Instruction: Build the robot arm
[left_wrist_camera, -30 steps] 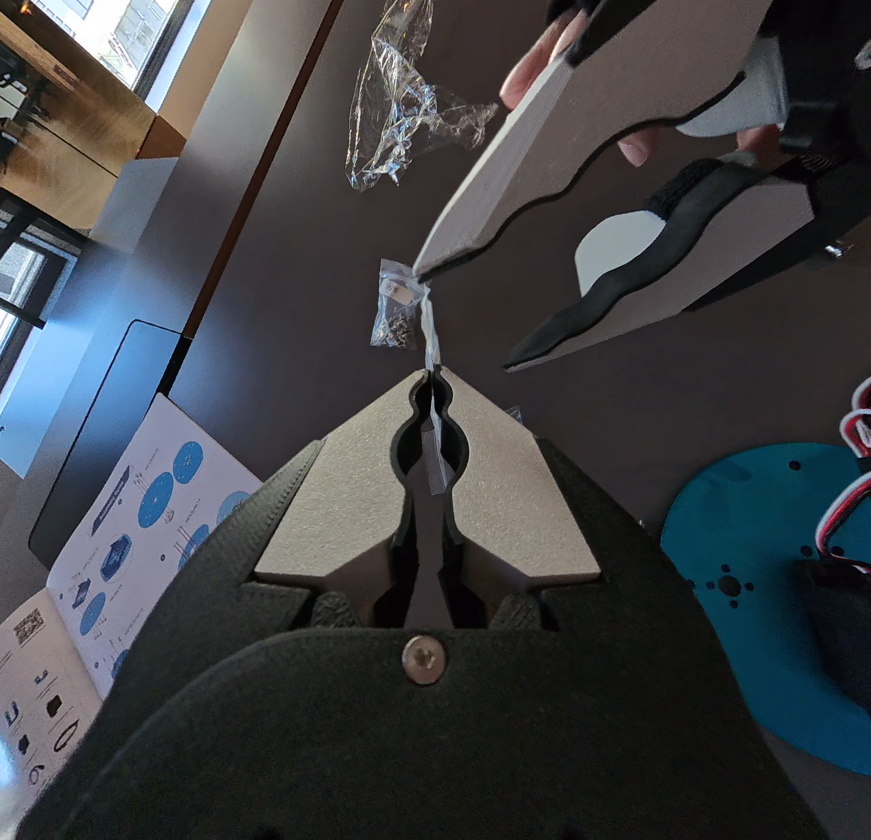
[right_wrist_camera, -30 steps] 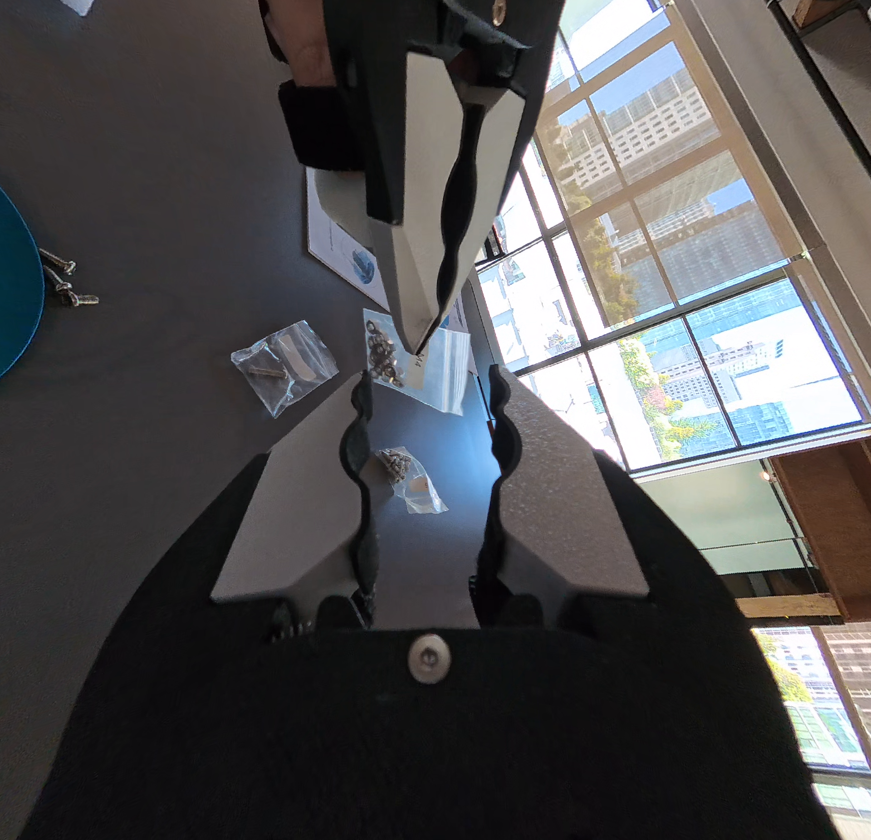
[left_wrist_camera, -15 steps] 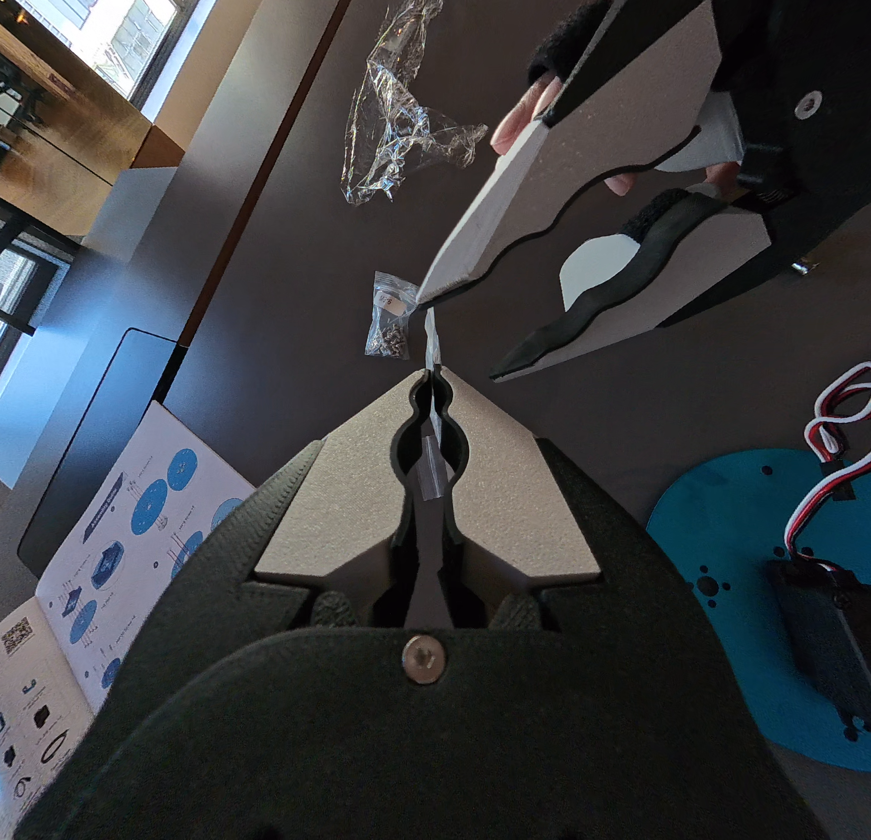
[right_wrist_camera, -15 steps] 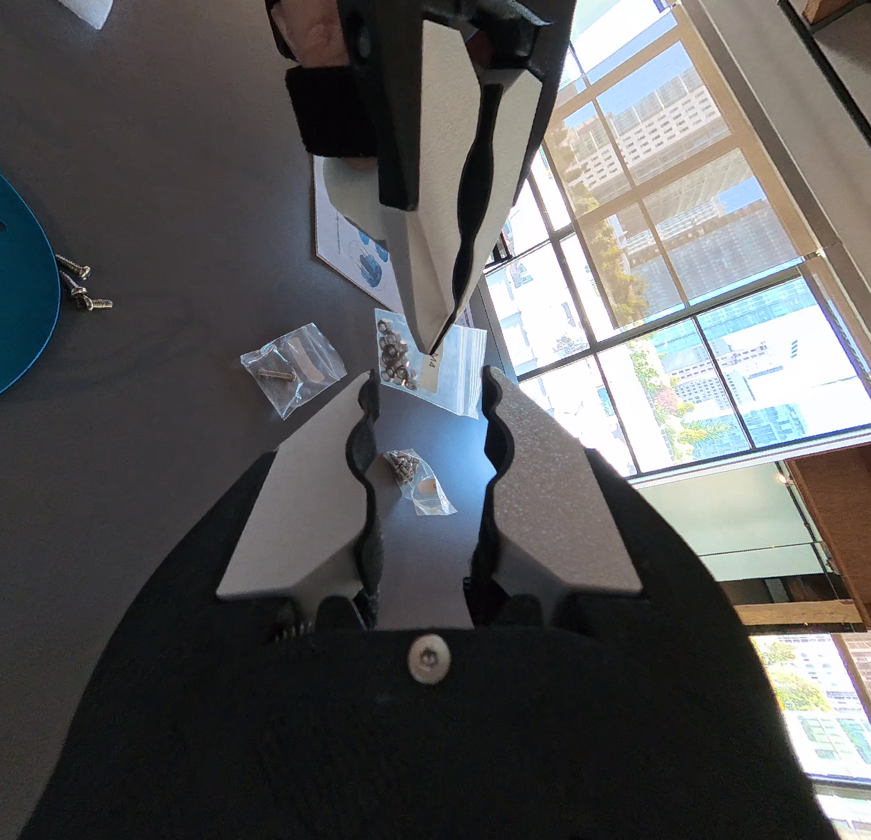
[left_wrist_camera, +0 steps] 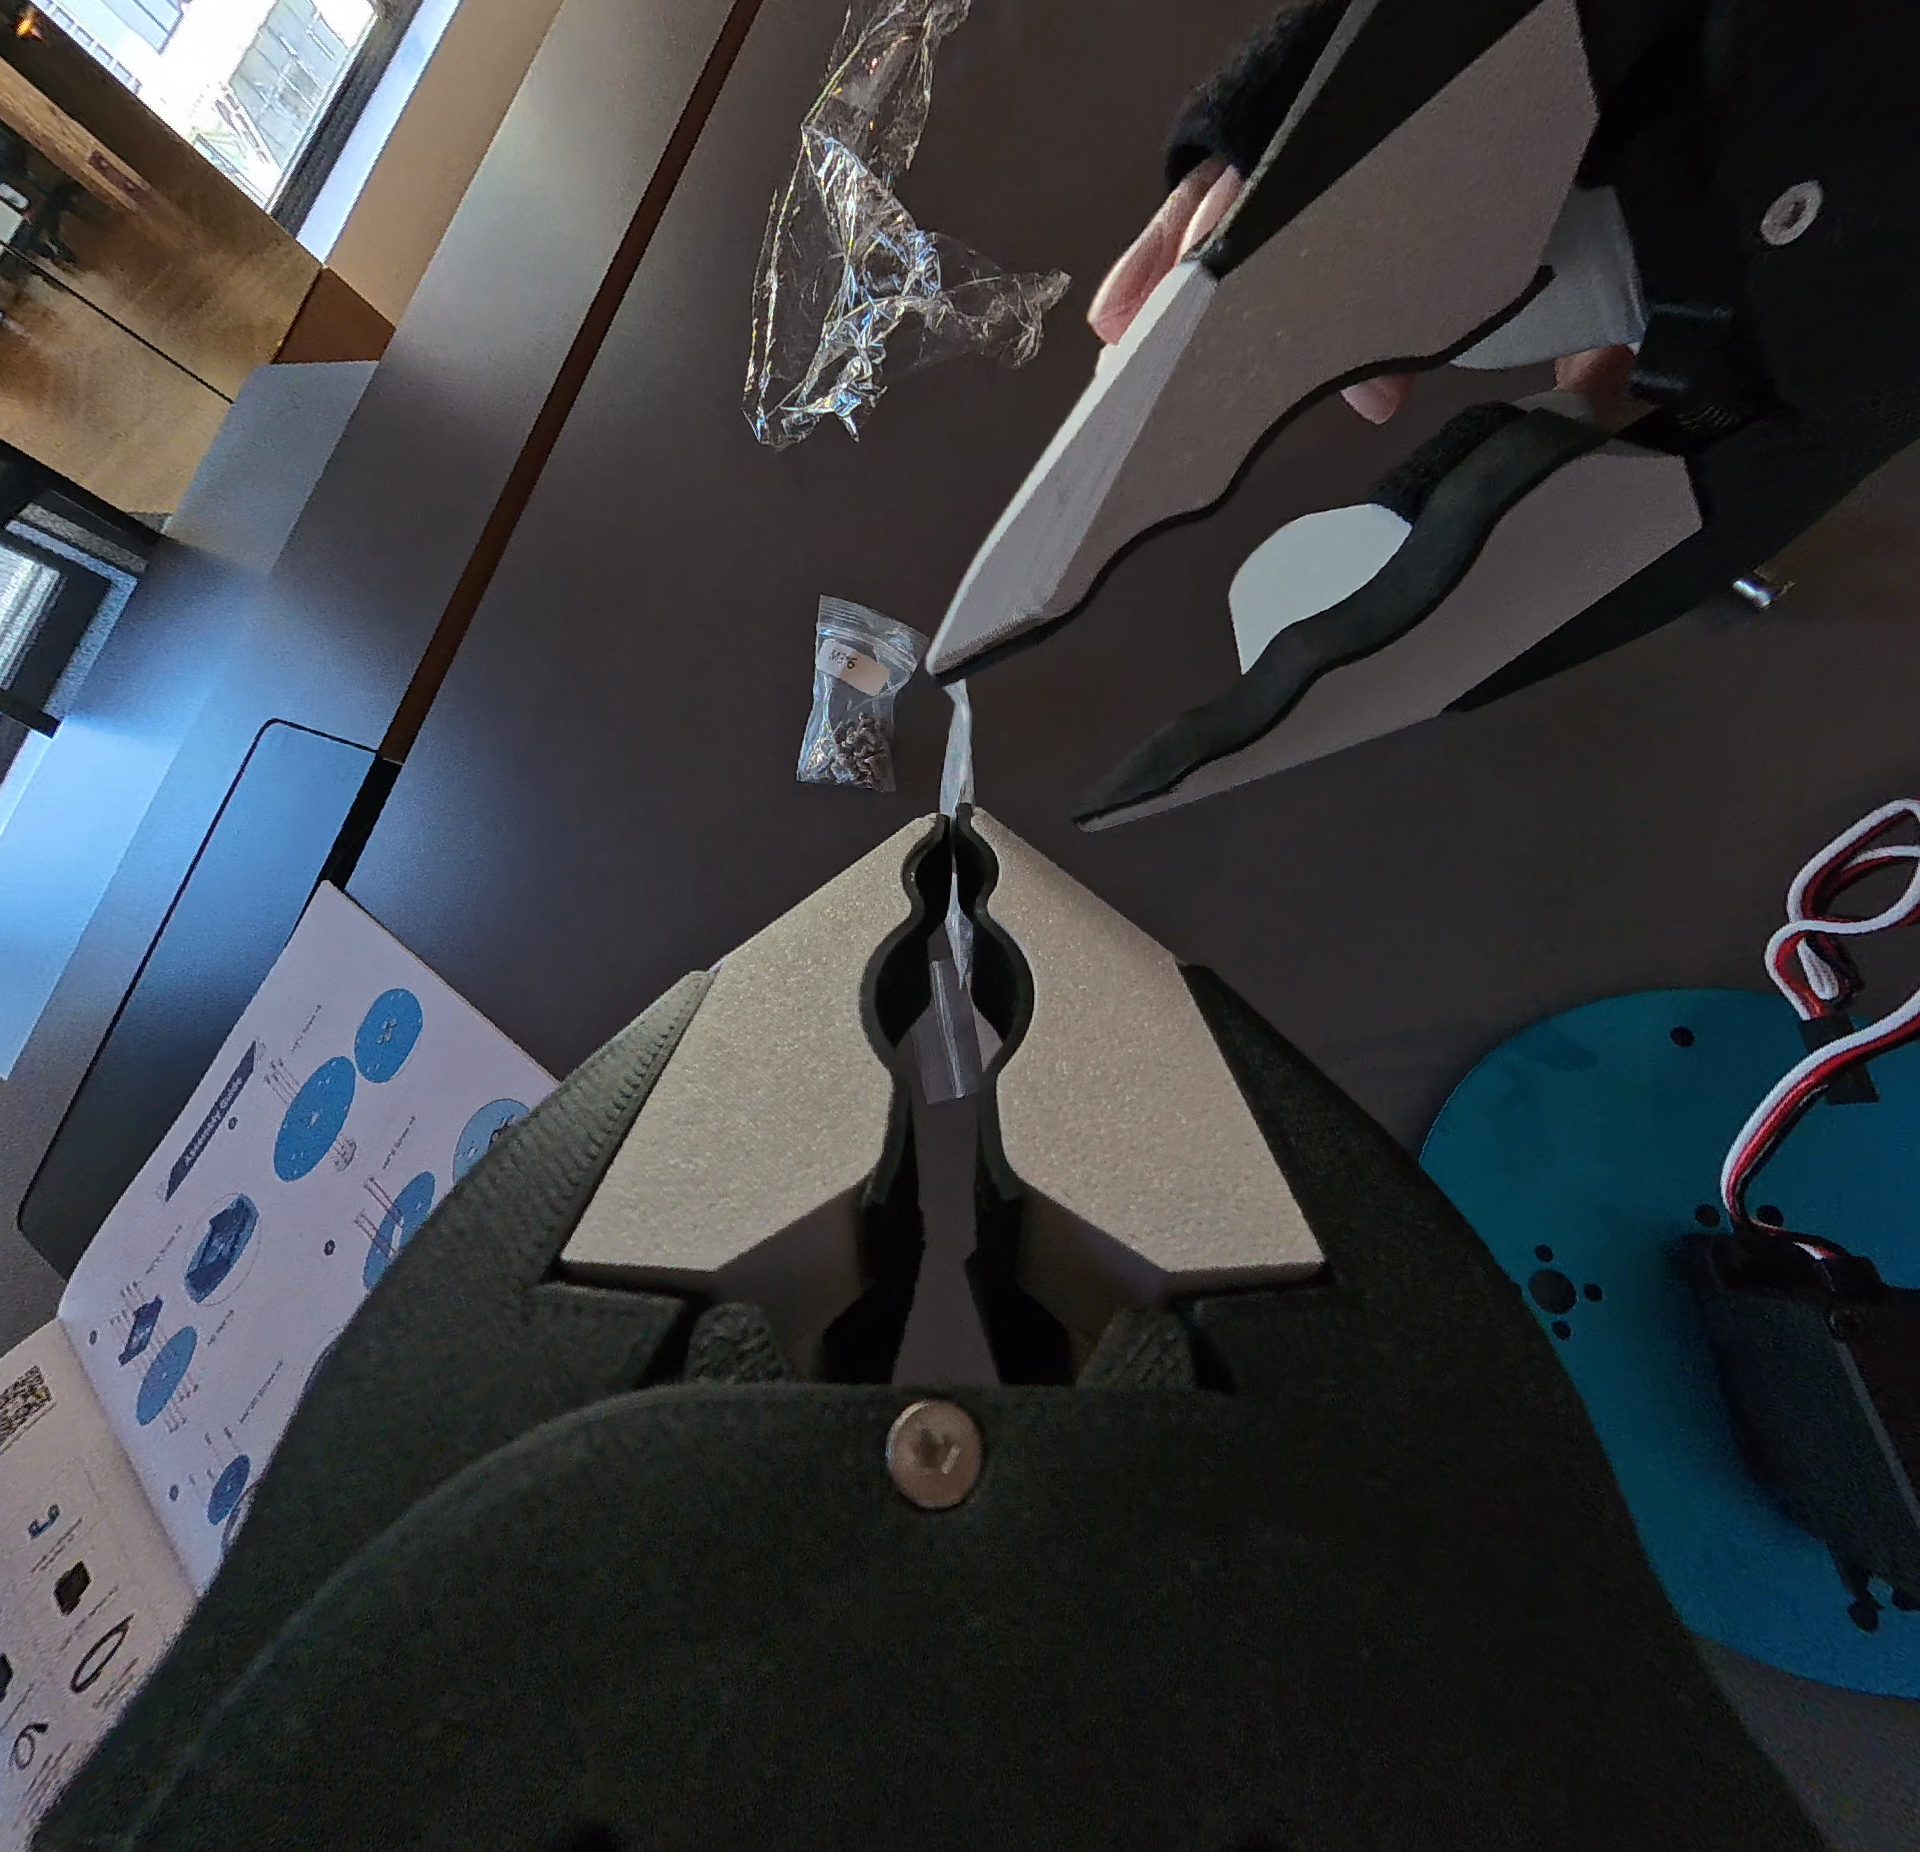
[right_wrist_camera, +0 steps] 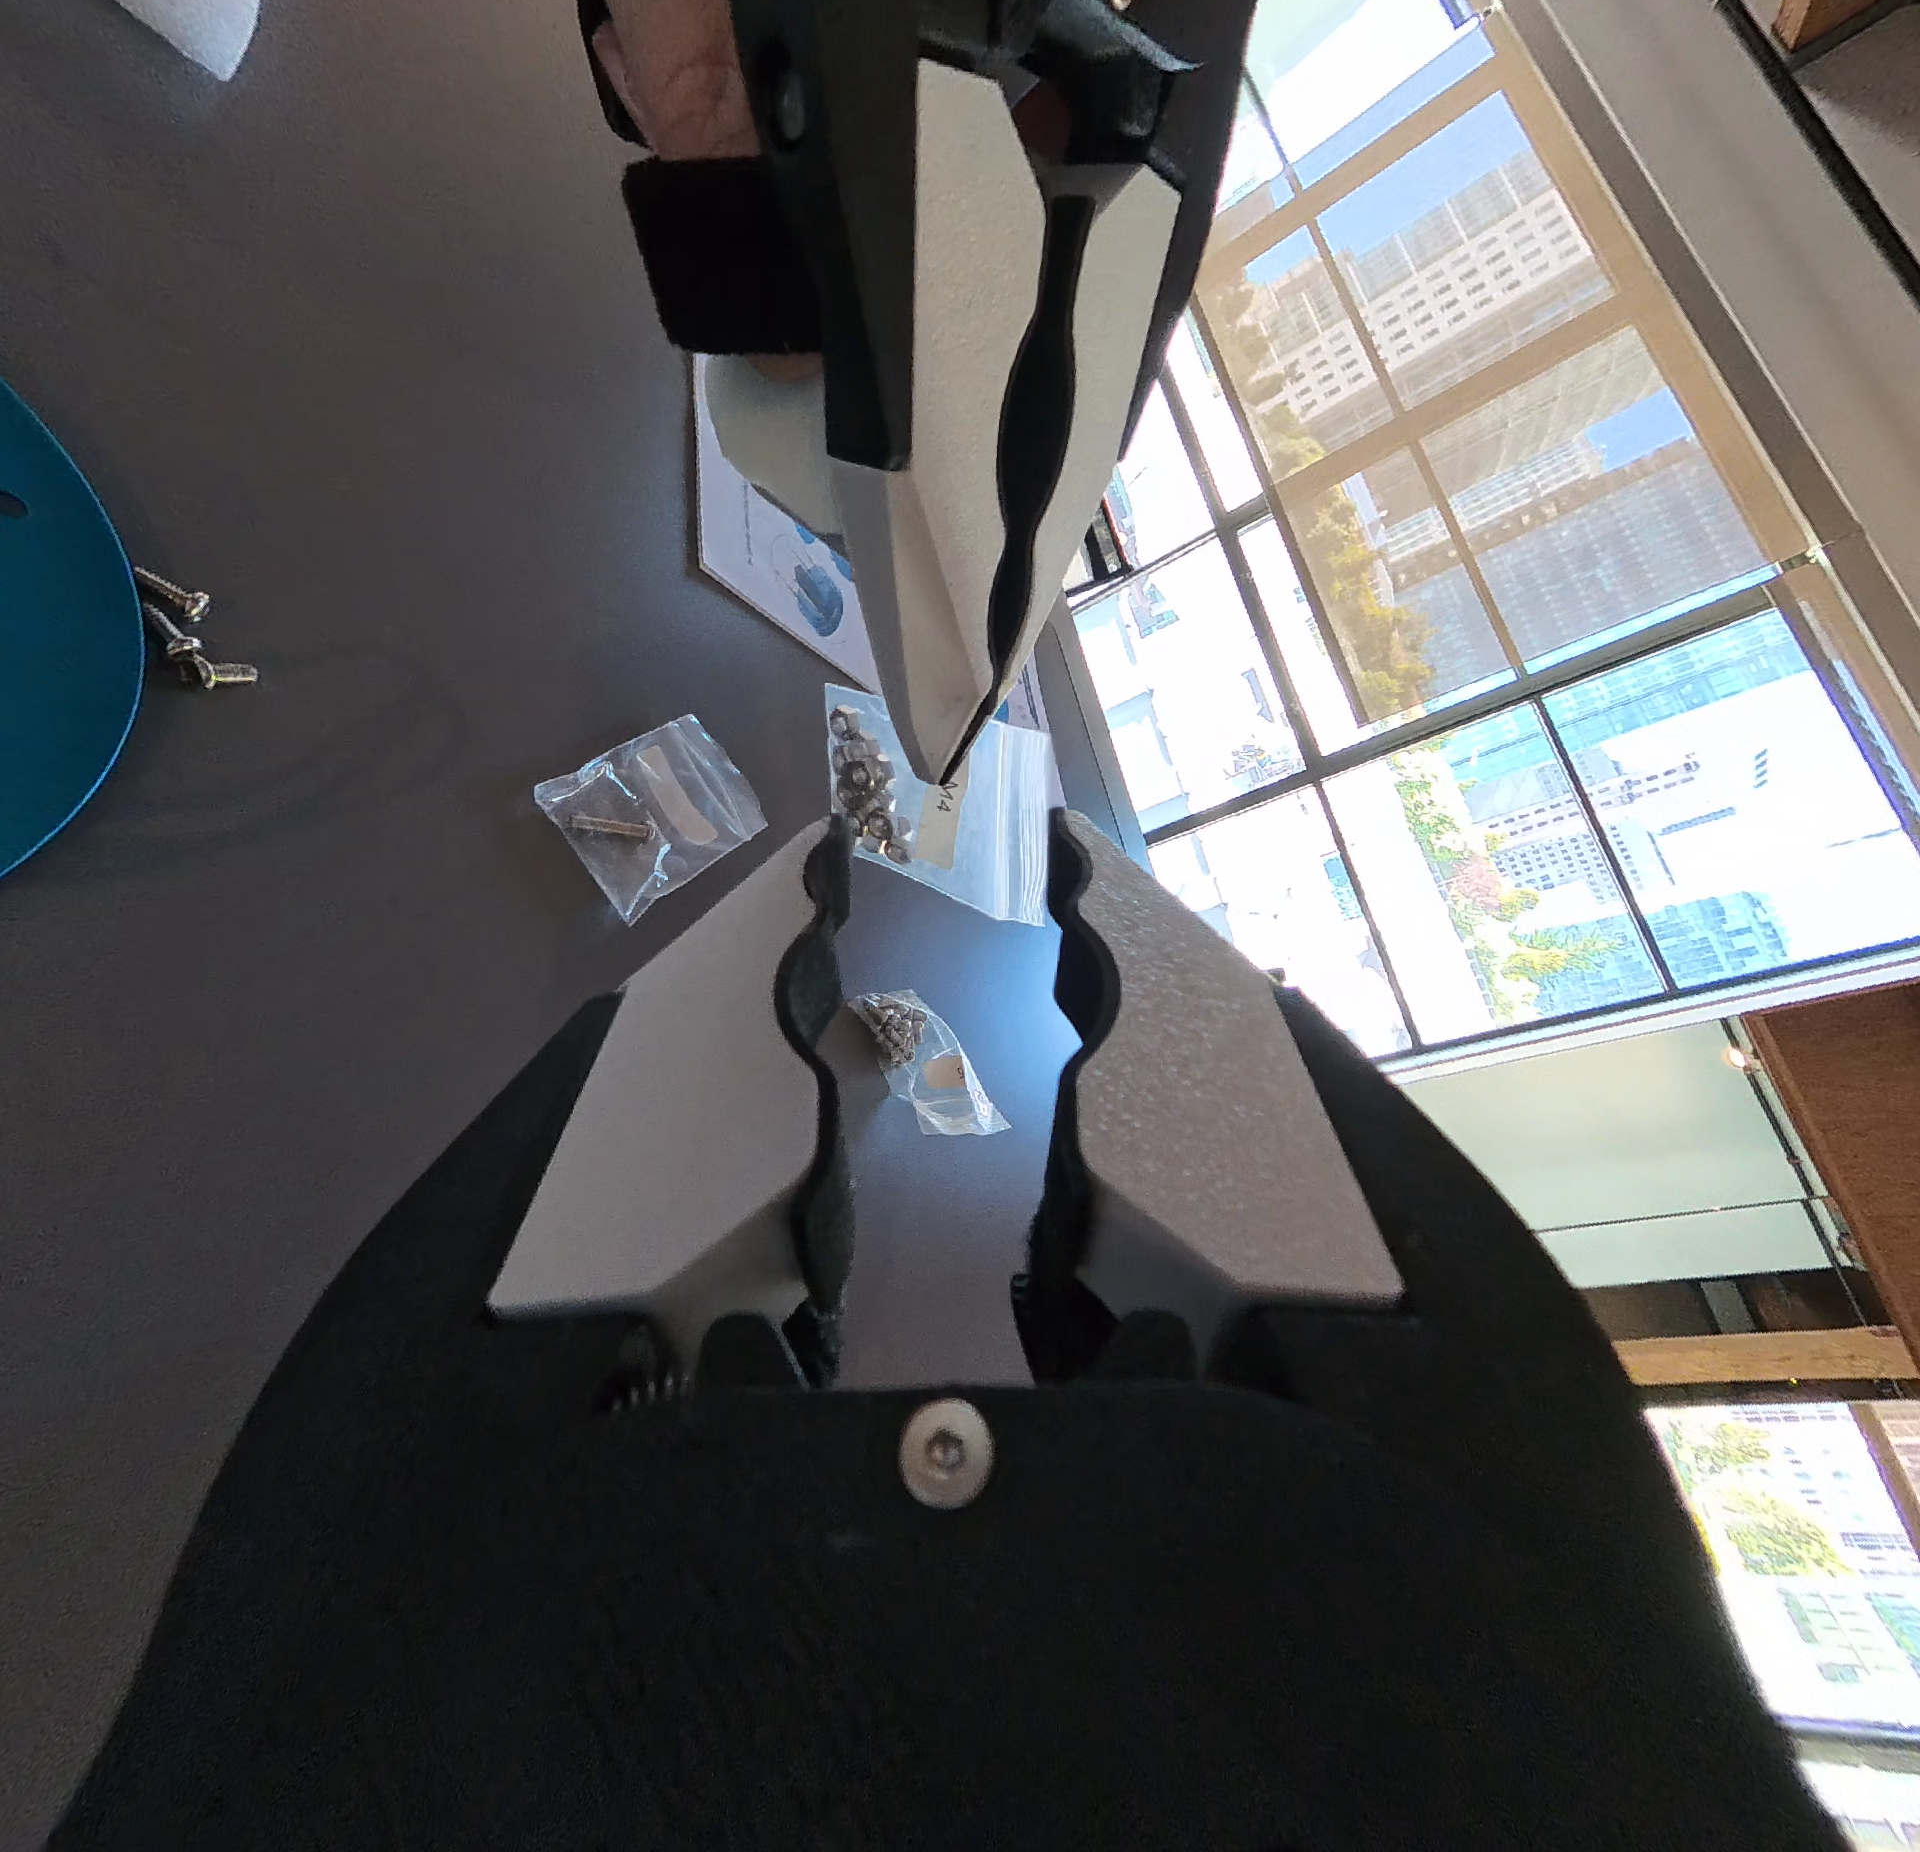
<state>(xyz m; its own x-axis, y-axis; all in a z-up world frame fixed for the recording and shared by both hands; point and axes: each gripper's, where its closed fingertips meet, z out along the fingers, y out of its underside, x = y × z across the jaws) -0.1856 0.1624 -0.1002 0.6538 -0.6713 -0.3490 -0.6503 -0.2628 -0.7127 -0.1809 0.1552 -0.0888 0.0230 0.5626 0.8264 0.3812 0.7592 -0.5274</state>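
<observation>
A small clear zip bag [right_wrist_camera: 940, 826] with metal nuts inside hangs above the dark desk [left_wrist_camera: 623, 576], pinched at one edge by the left gripper [left_wrist_camera: 954, 828], whose fingers [left_wrist_camera: 831, 929] are clenched on it; in the left wrist view the bag shows only edge-on as a thin strip. The right gripper [right_wrist_camera: 940, 836] is just beside this bag, its fingers [right_wrist_camera: 717, 1033] released and spread, with one tip near the nuts and the other near the zip edge; whether a tip touches the bag I cannot tell.

On the desk below lies a second small bag of screws [right_wrist_camera: 925, 1059], seen between the right fingers. Left of the held bag lies another clear bag [right_wrist_camera: 649, 815] with one screw and a pale strip. Farther left are three loose screws [right_wrist_camera: 192, 639] beside a blue round plate [left_wrist_camera: 1621, 1314]. On this plate stands a black block [left_wrist_camera: 1808, 1387] with a red, white and black cable [left_wrist_camera: 1829, 981]. A crumpled clear wrap [left_wrist_camera: 873, 244] lies farther away on the desk. A white printed sheet with blue drawings [left_wrist_camera: 260, 1179] lies at the desk's edge, near large windows [right_wrist_camera: 1455, 607].
</observation>
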